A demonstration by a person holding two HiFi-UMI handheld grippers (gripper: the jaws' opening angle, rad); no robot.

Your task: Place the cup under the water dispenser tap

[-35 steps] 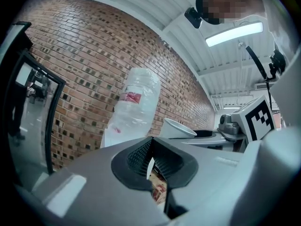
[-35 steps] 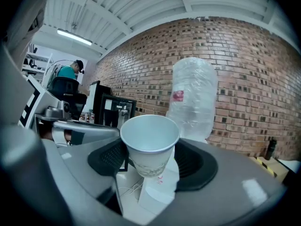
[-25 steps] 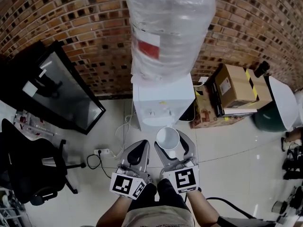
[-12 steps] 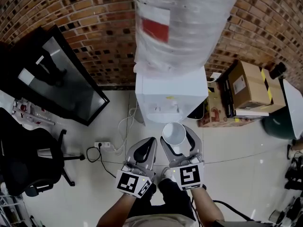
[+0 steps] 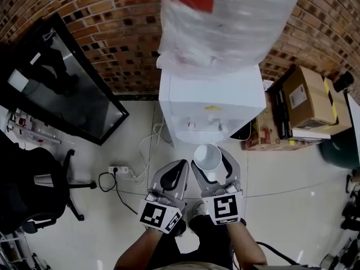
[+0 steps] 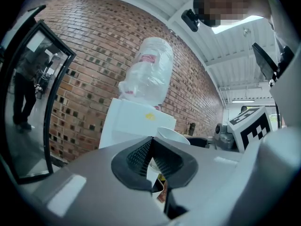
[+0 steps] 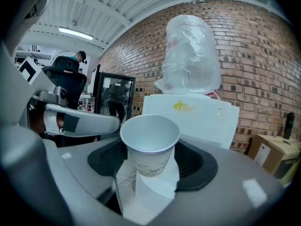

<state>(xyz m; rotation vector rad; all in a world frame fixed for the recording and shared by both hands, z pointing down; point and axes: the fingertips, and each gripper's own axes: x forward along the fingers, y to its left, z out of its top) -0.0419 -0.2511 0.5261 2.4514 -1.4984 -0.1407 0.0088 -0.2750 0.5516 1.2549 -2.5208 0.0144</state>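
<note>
– Before the water dispenser, what could go wrong?
– The right gripper clasps the cup upright between its jaws, just short of the white front. Squeezed harder, the thin paper wall may buckle. If the rim knocks the cabinet, the cup may tip. The left gripper has its jaws together and is empty.
– How does the cup look?
– White tapered paper, empty, with faint print low on its side.
</note>
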